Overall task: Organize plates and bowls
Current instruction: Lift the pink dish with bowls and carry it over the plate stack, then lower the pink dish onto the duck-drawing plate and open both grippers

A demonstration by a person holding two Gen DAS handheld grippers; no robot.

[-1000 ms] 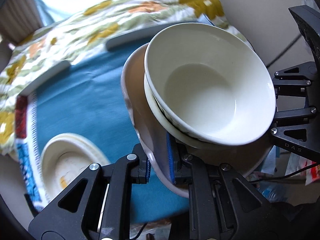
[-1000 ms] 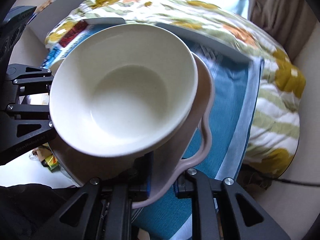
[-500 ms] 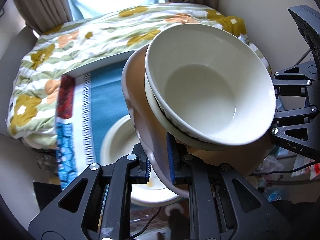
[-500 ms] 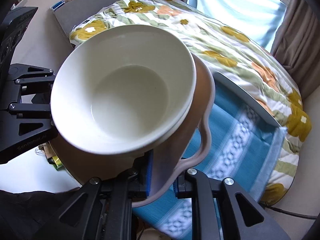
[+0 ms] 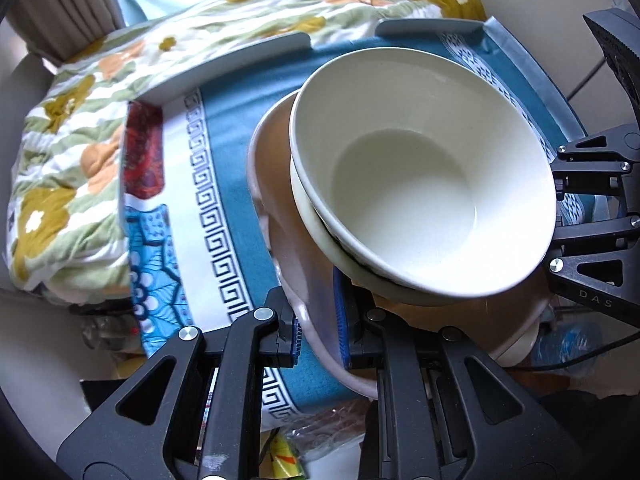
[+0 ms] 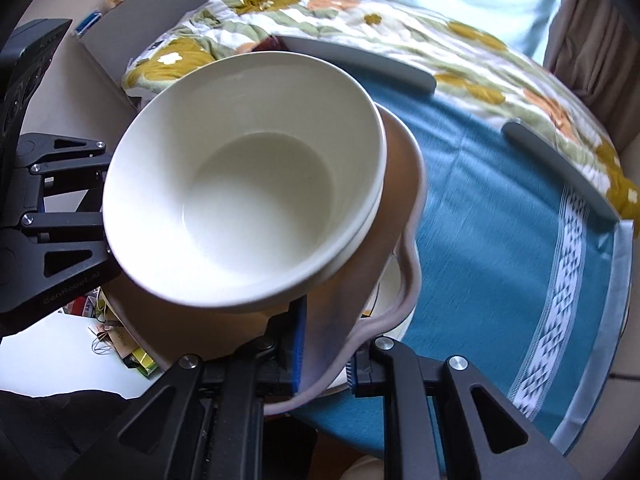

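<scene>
Surface: teal cloth (image 5: 236,128), floral quilt (image 5: 68,152) behind | Room: curtained window | Left claw (image 5: 320,320), right claw (image 6: 326,354): each clamps pink plate (image 5: 280,184) rim, white bowls (image 5: 420,176) stacked on it

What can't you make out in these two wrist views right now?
- Lower bowl: both views, the top white bowl nested in it hides all but a rim sliver.
- Pink plate centre: covered by the bowls.
- White dish under the plate: right wrist view, only a slice shows.
- Clutter below the table: left wrist view, too small, behind the left gripper.
</scene>
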